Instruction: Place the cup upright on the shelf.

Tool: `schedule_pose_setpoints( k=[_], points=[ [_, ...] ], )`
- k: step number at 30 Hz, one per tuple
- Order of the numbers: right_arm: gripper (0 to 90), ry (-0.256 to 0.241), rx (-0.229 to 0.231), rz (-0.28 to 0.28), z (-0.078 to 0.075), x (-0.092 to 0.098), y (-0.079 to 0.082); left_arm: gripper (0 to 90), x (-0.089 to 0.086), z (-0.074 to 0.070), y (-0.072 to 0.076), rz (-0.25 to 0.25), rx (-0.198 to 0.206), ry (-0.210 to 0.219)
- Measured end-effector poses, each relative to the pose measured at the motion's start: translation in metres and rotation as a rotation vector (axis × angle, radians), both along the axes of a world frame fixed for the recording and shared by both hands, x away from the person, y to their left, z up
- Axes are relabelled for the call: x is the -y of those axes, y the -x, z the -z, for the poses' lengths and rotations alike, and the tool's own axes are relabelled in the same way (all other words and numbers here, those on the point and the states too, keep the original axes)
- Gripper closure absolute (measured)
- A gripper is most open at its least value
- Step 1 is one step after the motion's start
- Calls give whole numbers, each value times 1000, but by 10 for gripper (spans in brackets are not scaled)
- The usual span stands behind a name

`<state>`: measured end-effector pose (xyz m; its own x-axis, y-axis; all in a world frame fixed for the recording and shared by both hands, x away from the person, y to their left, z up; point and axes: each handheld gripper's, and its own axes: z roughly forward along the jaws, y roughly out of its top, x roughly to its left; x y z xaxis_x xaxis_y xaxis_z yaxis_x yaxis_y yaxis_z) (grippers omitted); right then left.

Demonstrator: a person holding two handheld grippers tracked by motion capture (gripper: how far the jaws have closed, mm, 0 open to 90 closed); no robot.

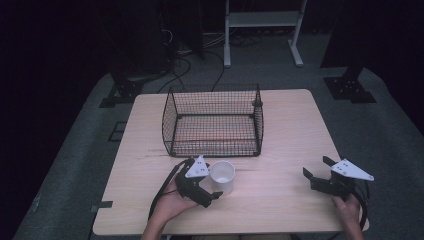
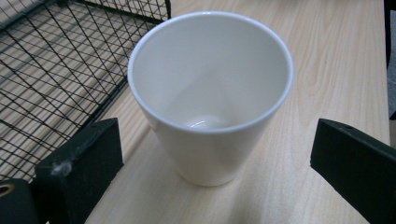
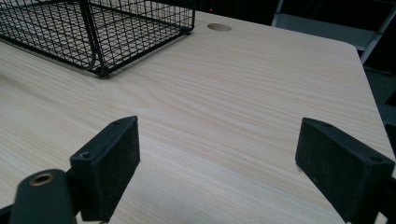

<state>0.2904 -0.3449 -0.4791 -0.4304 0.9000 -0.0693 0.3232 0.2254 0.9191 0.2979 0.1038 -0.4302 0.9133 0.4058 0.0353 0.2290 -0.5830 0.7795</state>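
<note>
White ceramic cup (image 2: 210, 93) stood upright and empty on the wooden table (image 1: 280, 130), just in front of the wire basket (image 1: 213, 120) near its front wall; probably staged there so the lift into the basket would be short. Left gripper (image 1: 212, 192) was right at the cup, jaws spread wide with the cup's lower body between them in the left gripper view; gaps on both sides, no contact visible, so nothing was gripped yet. Approach came in low and side-on, which made sense: the cup tapers toward the base, so a clamp on the lower wall could ride up and slip; a grip higher up, nearer the rim, looked safer to me. Right gripper (image 1: 319, 172) sat well apart at the table's right edge, jaws also wide with bare wood between them in the right gripper view; looked parked clear of the left arm's path. Basket looked empty, open top, so a drop-in from above should be unobstructed; main risk judged to be tipping the cup while closing.
</note>
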Motion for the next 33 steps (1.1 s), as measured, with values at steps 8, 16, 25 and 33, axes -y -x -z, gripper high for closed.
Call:
schedule_pose_setpoints(
  k=[8, 16, 25, 33],
  points=[
    [131, 1, 1, -1, 0, 0, 0, 16, 8, 3, -6, 5, -13, -25],
    [131, 0, 1, -1, 0, 0, 0, 17, 17, 5, -12, 7, -29, -52],
    [131, 0, 1, -4, 0, 0, 0, 63, 27, 6, -19, 13, -37, -86],
    [131, -2, 1, -4, 0, 0, 0, 210, 29, 6, -25, 44, -95, -100]
  ],
)
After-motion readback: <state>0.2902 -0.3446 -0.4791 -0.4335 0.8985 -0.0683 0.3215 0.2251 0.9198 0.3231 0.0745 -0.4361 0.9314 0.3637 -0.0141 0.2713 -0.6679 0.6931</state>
